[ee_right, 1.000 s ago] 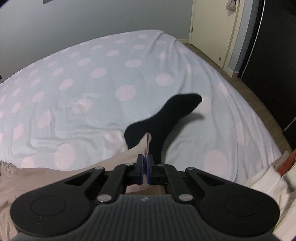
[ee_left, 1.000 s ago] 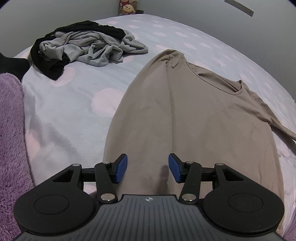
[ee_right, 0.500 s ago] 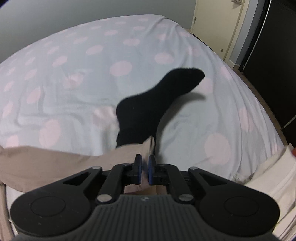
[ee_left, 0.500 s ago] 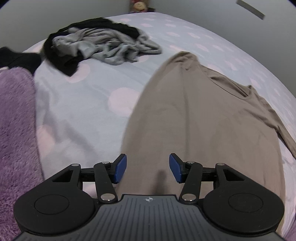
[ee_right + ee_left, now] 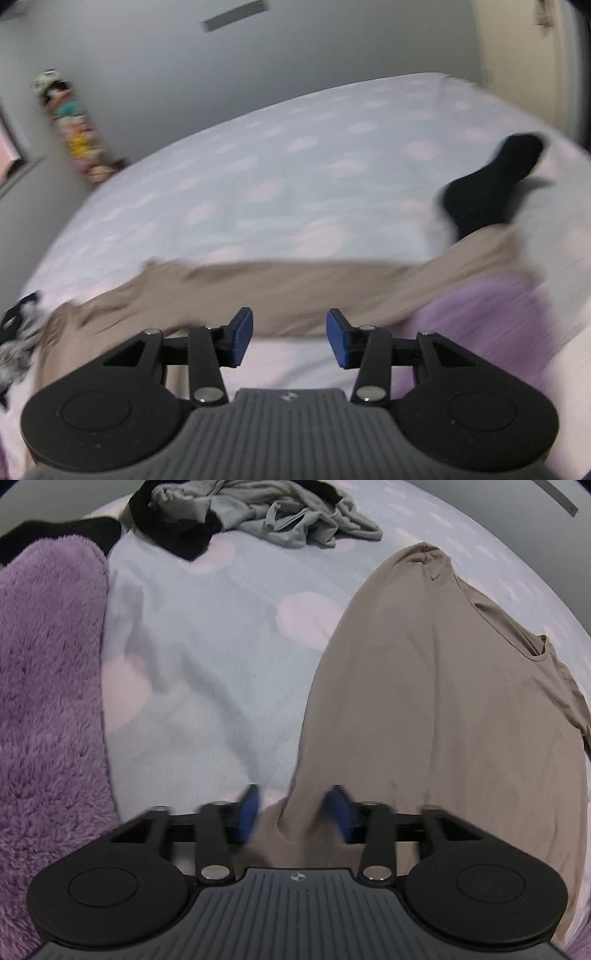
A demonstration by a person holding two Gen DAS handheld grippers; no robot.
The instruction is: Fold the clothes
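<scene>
A beige long-sleeved shirt (image 5: 436, 709) lies flat on the spotted bed sheet (image 5: 207, 657), neckline toward the right. My left gripper (image 5: 293, 812) is open at the shirt's near left edge, and a raised fold of that edge sits between its blurred blue pads (image 5: 248, 810). In the right wrist view the beige shirt (image 5: 295, 288) stretches across the frame with its sleeve end near a black sock (image 5: 491, 184). My right gripper (image 5: 290, 339) is open just short of the fabric, with nothing between its fingers.
A purple fuzzy blanket (image 5: 48, 709) borders the bed on the left and also shows as the purple blanket (image 5: 480, 314) in the right wrist view. A heap of grey and black clothes (image 5: 258, 513) lies at the far end. Toy figures (image 5: 70, 122) stand against the wall.
My right gripper opened, let go of the sleeve and swung left and back. My left gripper shifted left to the shirt's edge, which now rises between its fingers.
</scene>
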